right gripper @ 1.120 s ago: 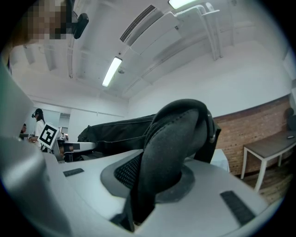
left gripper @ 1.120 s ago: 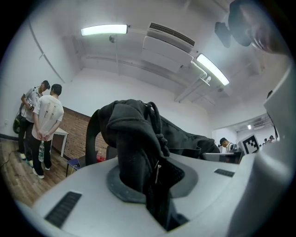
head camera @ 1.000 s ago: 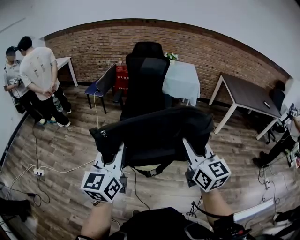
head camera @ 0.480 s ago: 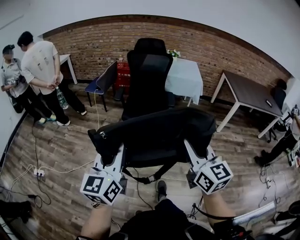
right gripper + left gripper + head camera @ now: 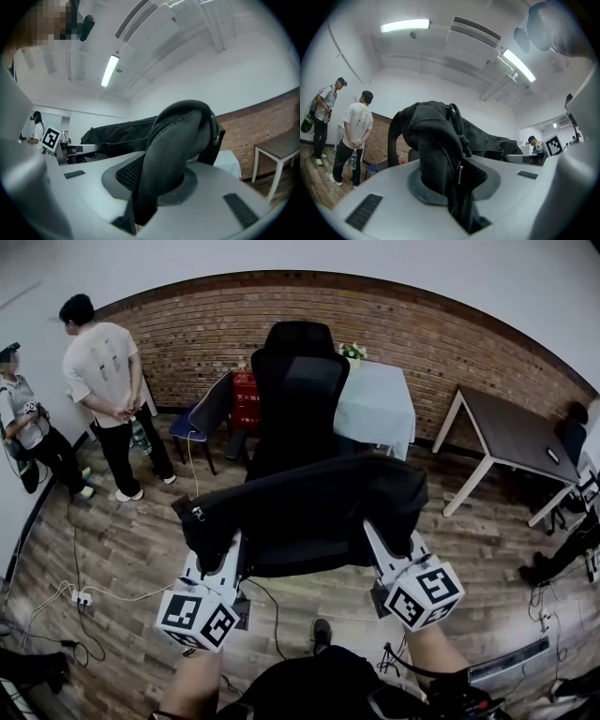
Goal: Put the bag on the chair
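Observation:
A black bag (image 5: 309,507) hangs stretched between my two grippers in the head view. My left gripper (image 5: 223,557) is shut on the bag's left end, whose folded fabric and zipper (image 5: 440,154) are pinched between the jaws. My right gripper (image 5: 386,551) is shut on the bag's right end, a thick padded strap (image 5: 171,150). Beyond the bag stands a tall black office chair (image 5: 295,390), its backrest rising above the bag. The chair's seat is hidden behind the bag.
A white-clothed table (image 5: 380,404) stands right of the chair, a dark table (image 5: 511,432) further right, a blue chair (image 5: 202,413) and red crate (image 5: 246,395) to its left. Two people (image 5: 108,381) stand at the far left. Cables (image 5: 80,596) lie on the wood floor.
Both grippers have carried the bag toward the office chair, which now looms closer. The person in the white shirt has walked to the right along the wall. The grips look unchanged.

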Demonstrator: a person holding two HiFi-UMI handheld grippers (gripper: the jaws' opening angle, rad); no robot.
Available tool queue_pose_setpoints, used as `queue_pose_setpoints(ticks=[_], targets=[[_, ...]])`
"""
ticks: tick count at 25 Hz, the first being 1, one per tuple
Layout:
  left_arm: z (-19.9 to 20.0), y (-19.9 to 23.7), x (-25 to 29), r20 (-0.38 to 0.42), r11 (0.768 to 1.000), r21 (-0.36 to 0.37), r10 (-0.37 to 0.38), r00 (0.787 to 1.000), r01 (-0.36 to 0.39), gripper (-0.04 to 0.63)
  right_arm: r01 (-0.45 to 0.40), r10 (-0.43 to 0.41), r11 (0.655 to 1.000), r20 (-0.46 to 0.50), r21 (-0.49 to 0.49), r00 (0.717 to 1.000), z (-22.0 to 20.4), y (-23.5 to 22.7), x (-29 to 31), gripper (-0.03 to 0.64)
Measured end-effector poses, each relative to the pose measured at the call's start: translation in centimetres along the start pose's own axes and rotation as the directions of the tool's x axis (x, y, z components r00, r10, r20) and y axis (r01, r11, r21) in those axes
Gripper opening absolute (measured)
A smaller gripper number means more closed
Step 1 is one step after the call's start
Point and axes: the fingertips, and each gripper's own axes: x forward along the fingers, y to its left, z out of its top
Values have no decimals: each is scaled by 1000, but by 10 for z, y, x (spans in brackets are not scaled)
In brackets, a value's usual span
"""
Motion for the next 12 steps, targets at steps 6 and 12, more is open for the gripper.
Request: queue_pose_setpoints(ticks=[6, 12], targets=[[-11, 1, 63, -17, 1000, -12, 12, 1000, -13, 71, -8, 8, 1000, -9, -7, 1000, 6, -54, 35, 81], [-22, -2, 118, -3, 1000, -6, 18, 1000, -18, 71, -18, 18, 1000, -10, -4, 1000, 10, -105, 63, 81]])
